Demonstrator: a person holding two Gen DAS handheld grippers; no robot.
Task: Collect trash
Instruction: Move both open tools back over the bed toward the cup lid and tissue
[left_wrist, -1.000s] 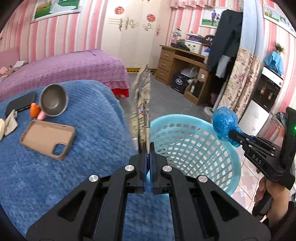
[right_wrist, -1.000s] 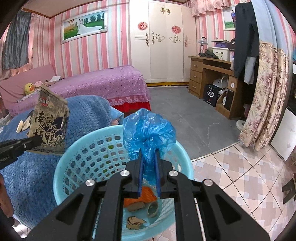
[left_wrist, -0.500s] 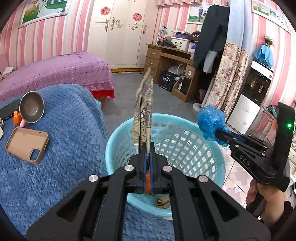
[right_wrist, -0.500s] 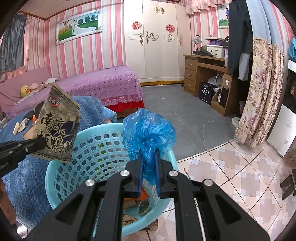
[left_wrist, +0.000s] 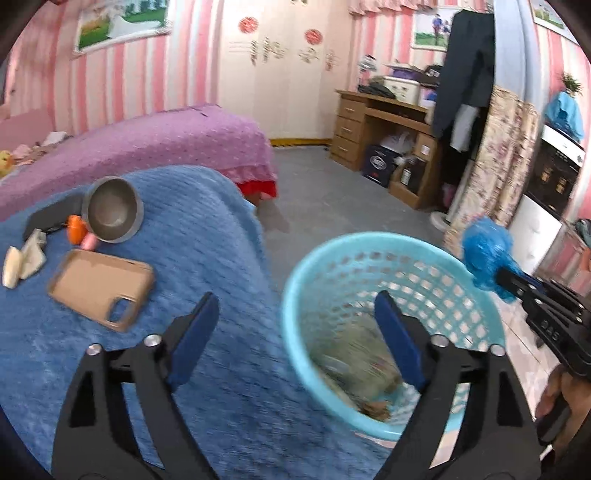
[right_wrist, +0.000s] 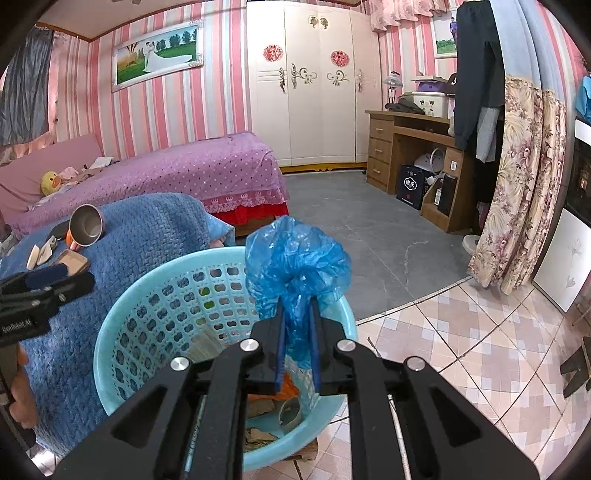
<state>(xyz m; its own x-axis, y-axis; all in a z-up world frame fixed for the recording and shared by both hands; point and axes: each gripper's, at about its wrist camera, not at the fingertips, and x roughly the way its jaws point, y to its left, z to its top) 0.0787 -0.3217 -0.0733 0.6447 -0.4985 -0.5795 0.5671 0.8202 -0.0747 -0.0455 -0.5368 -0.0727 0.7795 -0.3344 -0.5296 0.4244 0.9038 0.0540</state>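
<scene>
A light blue plastic basket (left_wrist: 476, 291) (right_wrist: 122, 321) stands beside the blue-blanketed table. The snack wrapper (left_wrist: 354, 362) lies blurred inside it with other scraps (right_wrist: 273, 406). My left gripper (left_wrist: 295, 332) is open and empty, straddling the basket's near rim. My right gripper (right_wrist: 297, 325) is shut on a crumpled blue plastic bag (right_wrist: 295, 262) (left_wrist: 487, 254), held above the basket's rim on its far right side.
On the blue blanket (left_wrist: 192, 236) lie a brown phone case (left_wrist: 99, 284), a steel bowl (left_wrist: 112, 214), an orange item (left_wrist: 75, 229), a dark case and pale scraps (left_wrist: 22, 258). A purple bed (right_wrist: 184, 170), wooden desk (right_wrist: 410, 147) and floral curtain (right_wrist: 517, 206) stand behind.
My left gripper has opened and the snack wrapper has dropped into the basket. The right gripper still holds the blue bag over the basket rim.
</scene>
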